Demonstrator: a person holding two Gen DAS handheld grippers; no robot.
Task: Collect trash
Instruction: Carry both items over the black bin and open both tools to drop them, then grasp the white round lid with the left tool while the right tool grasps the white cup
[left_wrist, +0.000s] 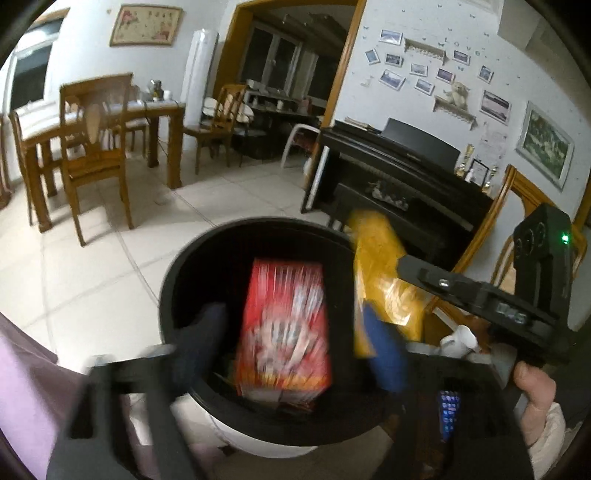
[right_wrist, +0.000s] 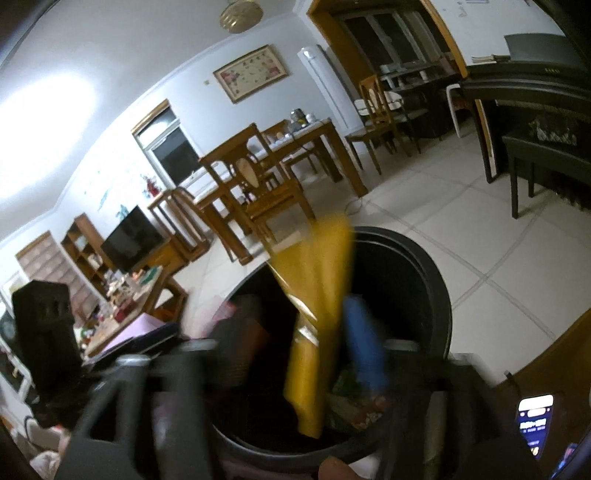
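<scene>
Left wrist view: black bin (left_wrist: 173, 280) sits on the tiled floor (left_wrist: 92, 266), its mouth filling the lower centre. Left tongs (left_wrist: 291, 343) hover over the bin mouth, fingers spread wide apart, one dark finger (left_wrist: 201, 339) and one blue finger (left_wrist: 384, 354). Red packet (left_wrist: 284, 328), motion-blurred, lies between the fingers over the bin opening; whether either finger touches it I cannot tell. Yellow wrapper (left_wrist: 380, 266) hangs at the bin's right rim, just beside the blue finger. Right tongs' black body (left_wrist: 480, 295) reaches in from right of the bin, a hand (left_wrist: 532, 391) under it.

Right wrist view: right tongs (right_wrist: 299, 347) poised above the same bin (right_wrist: 424, 280). Yellow wrapper (right_wrist: 317, 317) hangs between the fingers, dangling into the bin mouth, blue finger (right_wrist: 364, 343) just beside it; blur hides whether the tongs clamp it. Mixed litter (right_wrist: 354, 406) is visible down inside the bin. Wooden dining set (right_wrist: 266, 177) stands beyond the bin.
</scene>
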